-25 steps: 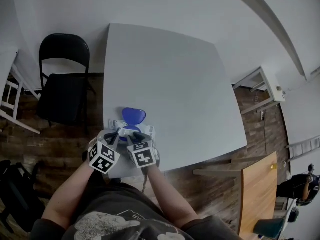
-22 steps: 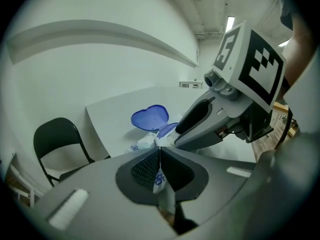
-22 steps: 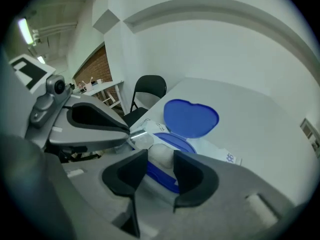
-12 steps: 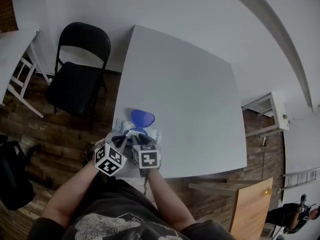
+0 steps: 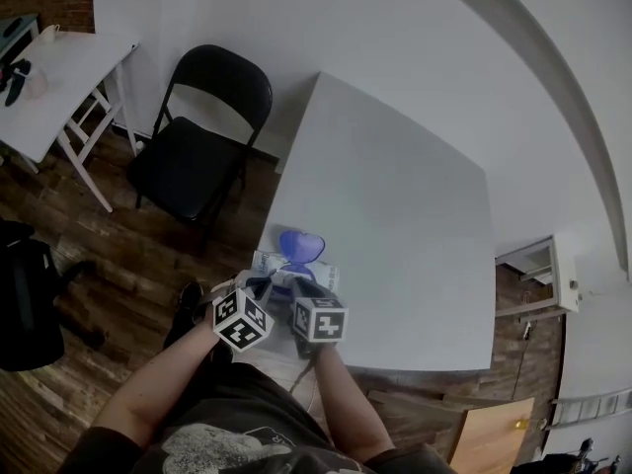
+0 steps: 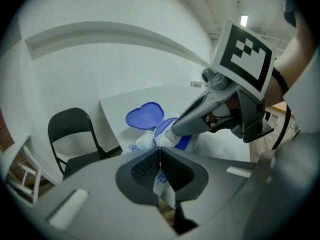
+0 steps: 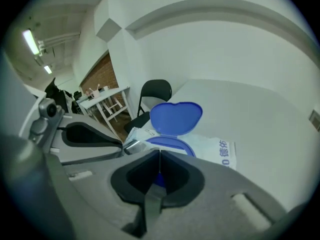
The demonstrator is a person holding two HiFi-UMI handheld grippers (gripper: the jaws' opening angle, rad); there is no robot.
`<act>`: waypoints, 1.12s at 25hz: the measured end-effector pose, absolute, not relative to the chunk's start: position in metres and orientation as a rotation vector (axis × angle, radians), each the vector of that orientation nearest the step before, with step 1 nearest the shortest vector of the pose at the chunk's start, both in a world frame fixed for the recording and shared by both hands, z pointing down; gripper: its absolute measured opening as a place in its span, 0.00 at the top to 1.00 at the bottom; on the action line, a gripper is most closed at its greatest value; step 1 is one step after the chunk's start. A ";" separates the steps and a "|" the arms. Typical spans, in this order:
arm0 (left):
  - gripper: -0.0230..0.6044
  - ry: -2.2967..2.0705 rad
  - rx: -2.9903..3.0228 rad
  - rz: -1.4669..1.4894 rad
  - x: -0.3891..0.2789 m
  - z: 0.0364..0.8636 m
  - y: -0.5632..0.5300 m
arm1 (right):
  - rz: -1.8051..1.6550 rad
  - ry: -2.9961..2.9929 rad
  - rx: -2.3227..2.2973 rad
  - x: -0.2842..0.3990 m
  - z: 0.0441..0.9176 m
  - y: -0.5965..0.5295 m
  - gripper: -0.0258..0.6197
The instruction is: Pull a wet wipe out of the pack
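- The right claw had just closed. Its jaws had swung wide and then come together, and they now stood pad against pad.
- A thin pale strip showed in the seam below the pads. It was judged to be the tip of the wet wipe, so the right claw was taken as clenched on it, though the strip was too small to confirm.
- The closing took place at the pack's round blue opening. In the left gripper view, the right claw's tip sat right on that opening.
- The left claw remained clenched on the near edge of the pack, with printed film pinched between its pads. No change was noted there.
- The pack had kept its place. It lay flat on the desk, with its near side at the desk's near edge.
- The blue lid stood folded back on the far side of the pack, so the opening was clear.
- Meaning for the task: the pinch was judged made and the pack was anchored. The wipe was not yet drawn out.
- The remaining step was judged to be a pull up and away from the pack while the left claw held it down.
- Risk: a shallow pinch might slip off the damp sheet.
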State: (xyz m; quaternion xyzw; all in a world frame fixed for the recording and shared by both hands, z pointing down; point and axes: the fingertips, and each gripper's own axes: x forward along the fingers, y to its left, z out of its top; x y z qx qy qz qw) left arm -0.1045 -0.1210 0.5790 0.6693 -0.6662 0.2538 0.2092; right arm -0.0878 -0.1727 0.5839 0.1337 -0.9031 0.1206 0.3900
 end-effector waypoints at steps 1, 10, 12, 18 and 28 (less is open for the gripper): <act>0.92 -1.862 1.855 0.697 -0.106 0.579 -0.118 | 0.325 -2.311 0.328 -0.088 0.581 -0.170 0.96; 0.92 -1.877 1.854 0.708 -0.109 0.583 -0.113 | 0.449 -2.435 0.290 -0.099 0.544 -0.157 0.96; 0.92 -1.871 1.855 0.709 -0.108 0.584 -0.114 | 0.477 -2.466 0.305 -0.098 0.531 -0.162 0.96; 0.92 -1.859 1.860 0.718 -0.109 0.587 -0.113 | 0.552 -2.592 0.412 -0.086 0.478 -0.196 0.96; 0.92 -1.856 1.862 0.760 -0.114 0.590 -0.116 | 0.549 -2.544 0.659 -0.029 0.483 -0.257 0.96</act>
